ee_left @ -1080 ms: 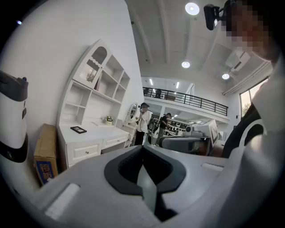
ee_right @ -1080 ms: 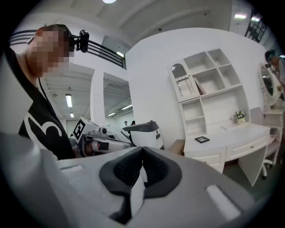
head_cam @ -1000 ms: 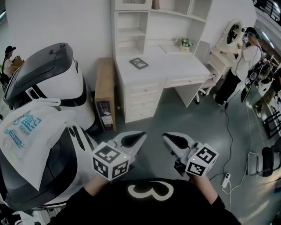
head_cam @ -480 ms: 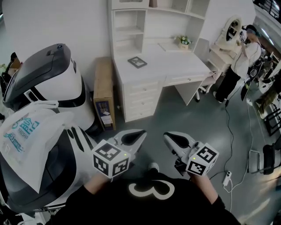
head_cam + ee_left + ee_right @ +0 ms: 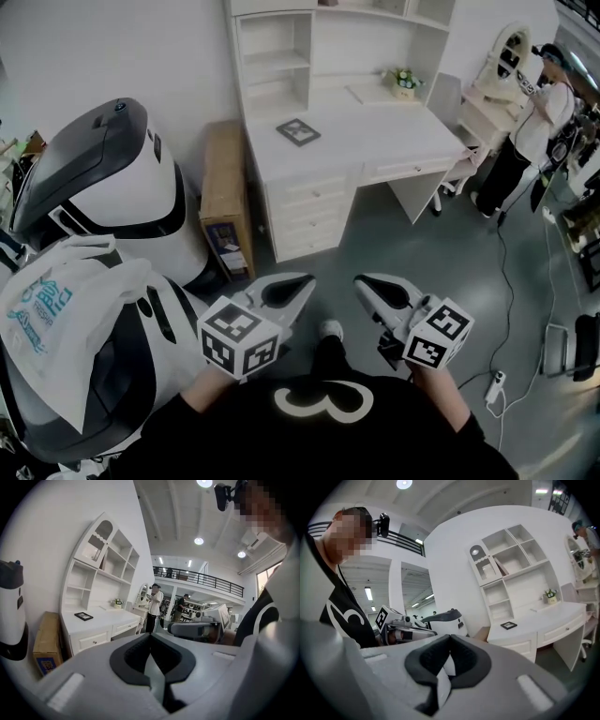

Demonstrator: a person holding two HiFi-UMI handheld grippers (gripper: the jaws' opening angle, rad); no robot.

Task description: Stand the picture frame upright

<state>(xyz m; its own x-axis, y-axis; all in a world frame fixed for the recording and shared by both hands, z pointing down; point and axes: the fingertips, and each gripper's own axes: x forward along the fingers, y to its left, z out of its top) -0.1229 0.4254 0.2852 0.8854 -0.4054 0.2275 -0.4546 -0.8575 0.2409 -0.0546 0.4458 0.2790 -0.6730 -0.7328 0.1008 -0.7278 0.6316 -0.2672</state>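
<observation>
A small dark picture frame (image 5: 298, 131) lies flat on the white desk (image 5: 375, 131) far ahead of me; it shows too as the frame (image 5: 84, 616) in the left gripper view and the frame (image 5: 508, 625) in the right gripper view. My left gripper (image 5: 307, 281) and right gripper (image 5: 361, 281) hover side by side over the grey floor, well short of the desk. Both are shut with nothing between the jaws. The left gripper (image 5: 150, 634) and right gripper (image 5: 450, 637) show their tips pressed together.
A large white and grey machine (image 5: 103, 178) with a plastic bag (image 5: 56, 319) on it stands at my left. A wooden cabinet (image 5: 223, 202) sits between it and the desk. People (image 5: 530, 122) stand at the far right by a vanity, with cables (image 5: 497, 309) on the floor.
The desk and frame have shifted slightly nearer and rightward in the head view as I step forward. Both grippers keep the same pose, shut.
</observation>
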